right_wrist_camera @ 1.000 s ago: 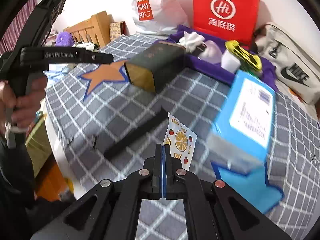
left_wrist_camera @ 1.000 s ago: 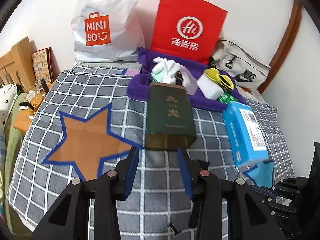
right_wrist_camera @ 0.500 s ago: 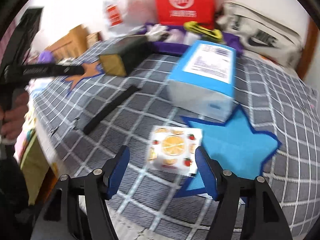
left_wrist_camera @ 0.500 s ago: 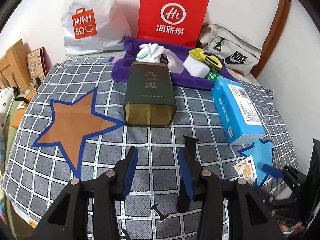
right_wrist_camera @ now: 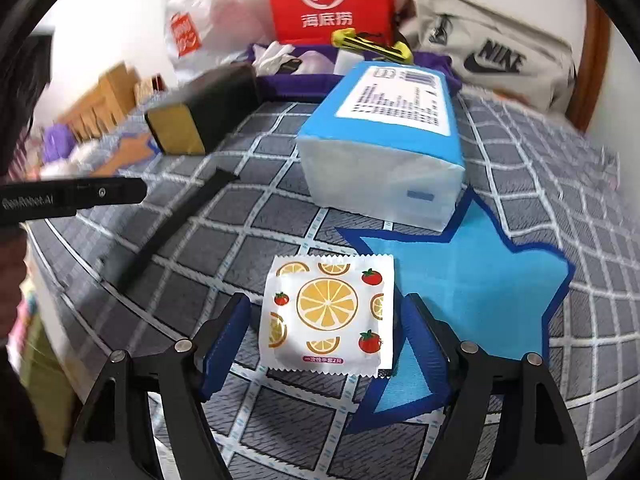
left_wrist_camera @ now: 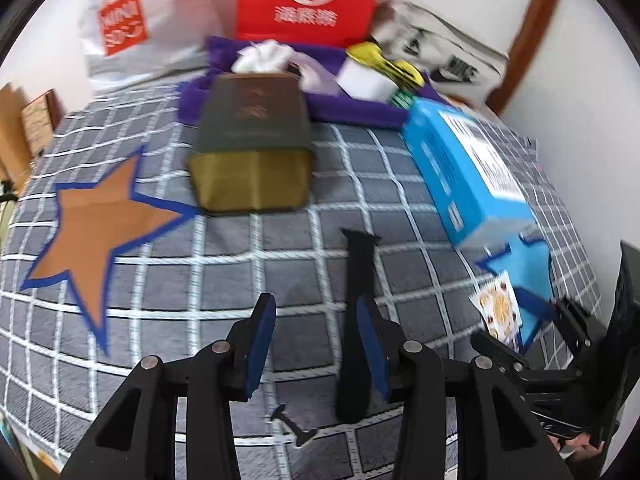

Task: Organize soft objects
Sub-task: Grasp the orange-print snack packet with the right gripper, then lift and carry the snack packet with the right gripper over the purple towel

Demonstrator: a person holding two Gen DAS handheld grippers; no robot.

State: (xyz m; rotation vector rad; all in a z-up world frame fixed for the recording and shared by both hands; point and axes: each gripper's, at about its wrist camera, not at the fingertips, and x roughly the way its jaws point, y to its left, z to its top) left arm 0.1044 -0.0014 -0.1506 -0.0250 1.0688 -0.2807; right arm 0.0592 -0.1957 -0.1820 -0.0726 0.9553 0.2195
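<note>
A white sachet printed with oranges and tomatoes [right_wrist_camera: 326,318] lies flat on the grey checked cloth, its right edge over the blue star patch [right_wrist_camera: 472,276]. My right gripper [right_wrist_camera: 324,340] is open, its jaws on either side of the sachet, not gripping it. The sachet also shows in the left wrist view [left_wrist_camera: 498,310], with the right gripper [left_wrist_camera: 532,320] beside it. My left gripper [left_wrist_camera: 316,340] is open and empty above the cloth, near a black strap [left_wrist_camera: 358,280]. A blue tissue pack [right_wrist_camera: 384,136] lies behind the star.
A dark green tin [left_wrist_camera: 252,148] lies on its side mid-cloth beside an orange star patch [left_wrist_camera: 94,224]. At the back, a purple cloth [left_wrist_camera: 352,104] holds a white rag, sponge and yellow item. Red bag [left_wrist_camera: 310,0], white Miniso bag [left_wrist_camera: 128,28] and Nike pouch [right_wrist_camera: 492,64] line the wall.
The right gripper has opened and let go of the sachet, which now lies flat between its jaws. The left gripper has drawn back from the tin, staying open.
</note>
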